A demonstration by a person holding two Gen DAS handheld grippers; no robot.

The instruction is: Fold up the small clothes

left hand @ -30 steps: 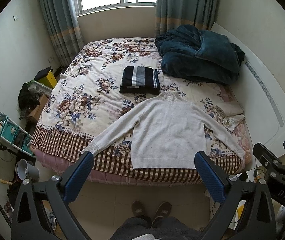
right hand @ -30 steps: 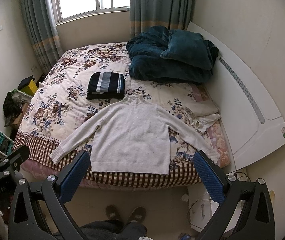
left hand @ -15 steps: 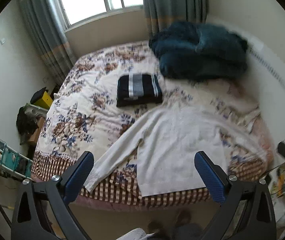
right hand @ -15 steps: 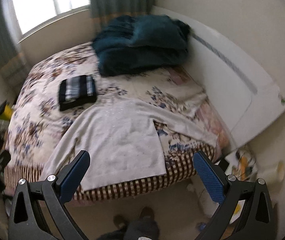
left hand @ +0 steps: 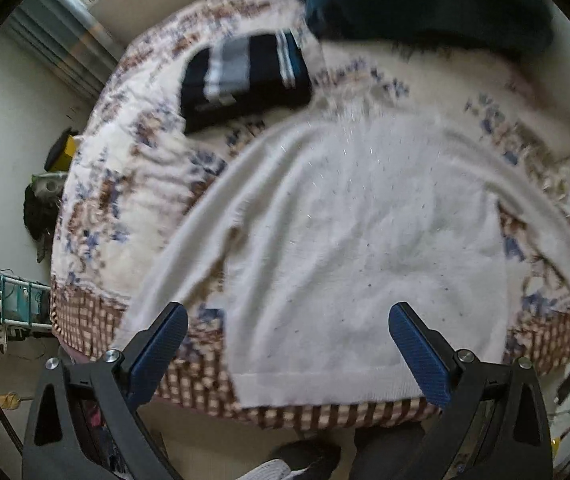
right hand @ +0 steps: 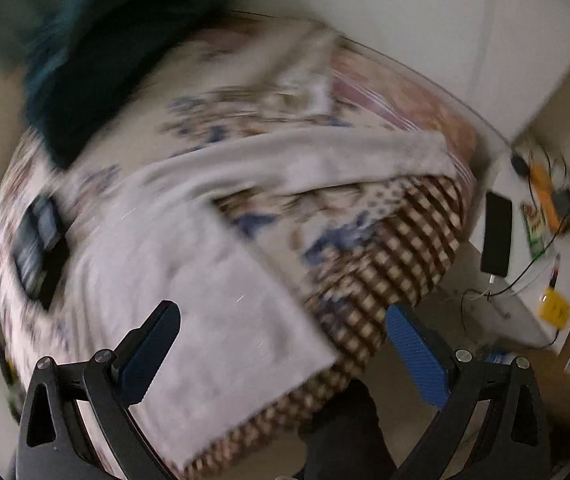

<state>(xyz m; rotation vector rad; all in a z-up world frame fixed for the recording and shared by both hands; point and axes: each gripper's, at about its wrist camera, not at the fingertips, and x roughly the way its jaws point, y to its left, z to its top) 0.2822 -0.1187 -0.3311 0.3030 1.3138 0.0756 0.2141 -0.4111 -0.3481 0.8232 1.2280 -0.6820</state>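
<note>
A cream long-sleeved sweater [left hand: 337,232] lies flat on the floral bed [left hand: 133,168], sleeves spread, hem at the near edge. It also shows in the right wrist view [right hand: 189,280], blurred. My left gripper [left hand: 285,344] is open and empty, hovering over the sweater's lower left hem. My right gripper [right hand: 281,344] is open and empty, above the hem's right corner at the bed edge. A folded dark striped garment [left hand: 241,76] lies beyond the sweater's collar; it also shows in the right wrist view [right hand: 39,248].
A dark teal blanket [left hand: 425,4] is heaped at the bed's far right. A white headboard panel [right hand: 465,40] stands right of the bed. A low white surface [right hand: 533,264] with a phone and cables stands beside it. Clutter and a rack [left hand: 17,300] lie on the floor left.
Both grippers have moved forward and down toward the bed; the sweater now fills the views. The right view has swung to the sweater's right side. Both stay open.
</note>
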